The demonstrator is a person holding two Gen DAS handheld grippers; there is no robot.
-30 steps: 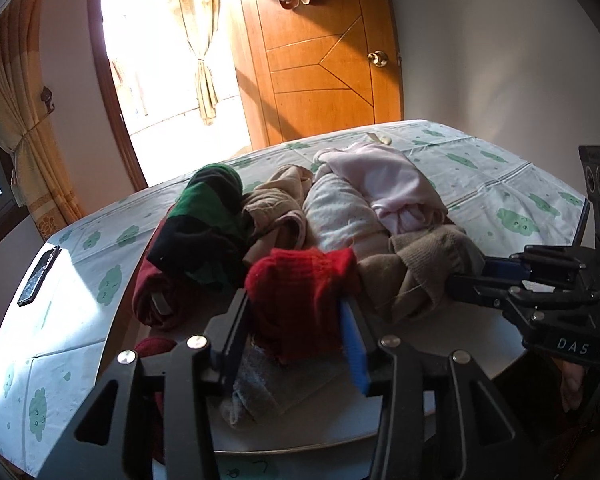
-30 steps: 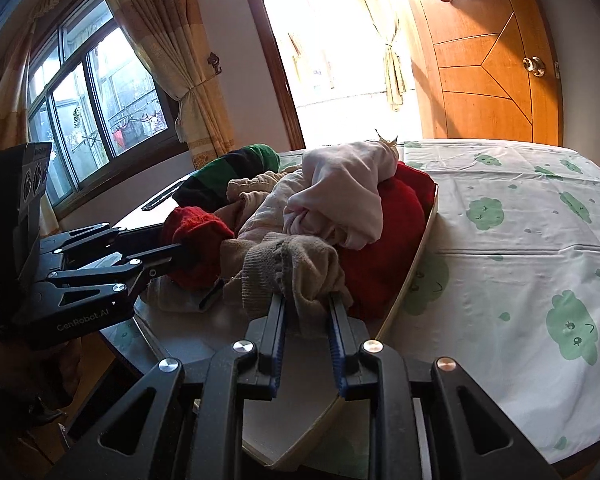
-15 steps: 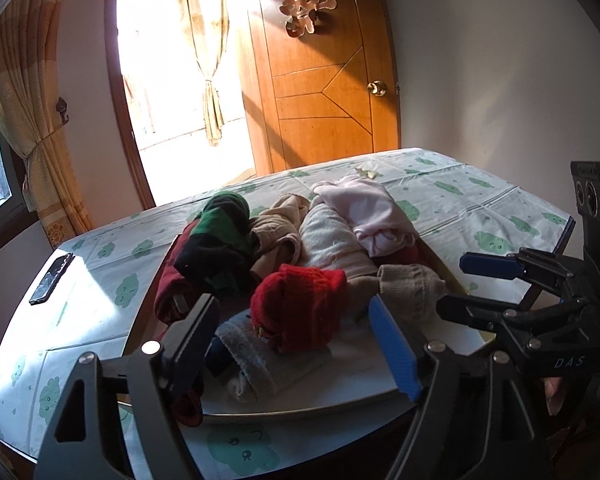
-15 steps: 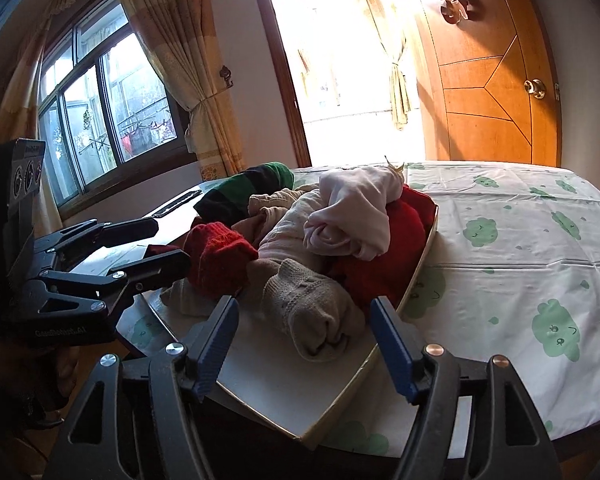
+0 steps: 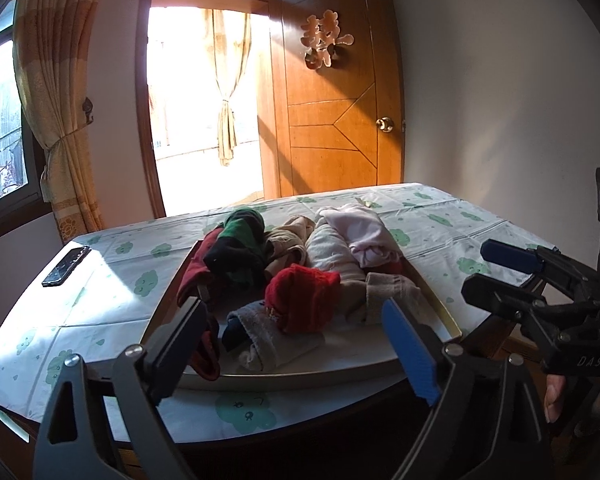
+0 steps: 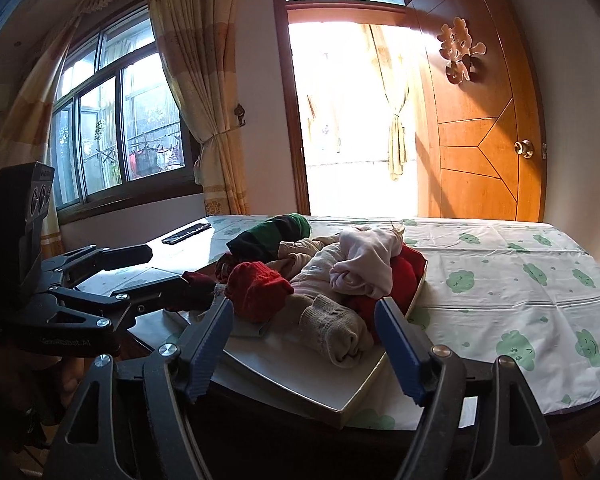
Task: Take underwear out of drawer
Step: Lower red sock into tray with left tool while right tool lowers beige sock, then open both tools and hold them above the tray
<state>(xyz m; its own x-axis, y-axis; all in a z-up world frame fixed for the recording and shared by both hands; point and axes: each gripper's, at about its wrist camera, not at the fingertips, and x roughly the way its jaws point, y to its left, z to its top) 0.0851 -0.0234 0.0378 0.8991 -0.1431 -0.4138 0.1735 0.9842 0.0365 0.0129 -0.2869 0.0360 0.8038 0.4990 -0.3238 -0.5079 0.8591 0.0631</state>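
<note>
Left wrist view. Phone (image 5: 66, 266) lies far to the left of the left claw (image 5: 296, 330), on the bench (image 5: 100, 300) with its green-cloud cloth. Tray (image 5: 300, 376) sits straight ahead of the claw, on the bench, near edge just beyond the fingertips. In it, left to right: dark red cloth (image 5: 192, 276) draped over the left rim; green-black roll (image 5: 240, 248) behind it; grey roll (image 5: 268, 336) nearest the claw; red knit roll (image 5: 304, 300) ahead, centred between the jaws' line; beige roll (image 5: 388, 296) to the right; pink garment (image 5: 364, 232) at the back. Which of these is the underwear: cannot tell, the fabric is bundled.

Left claw jaws wide and opening; nothing between them, pads clear of all cloth.

Right claw (image 5: 488, 268) is to the right of the tray, jaws apart and opening, empty. A thumb (image 5: 554, 396) shows below it.

Right wrist view. Left claw (image 6: 168, 268) is at left, tips near the tray's left edge. Red knit roll (image 6: 256, 296) is ahead-left of the right claw (image 6: 304, 316), beige roll (image 6: 332, 332) ahead between the jaws' line, untouched. Door (image 6: 484, 128) is far behind, right.
</note>
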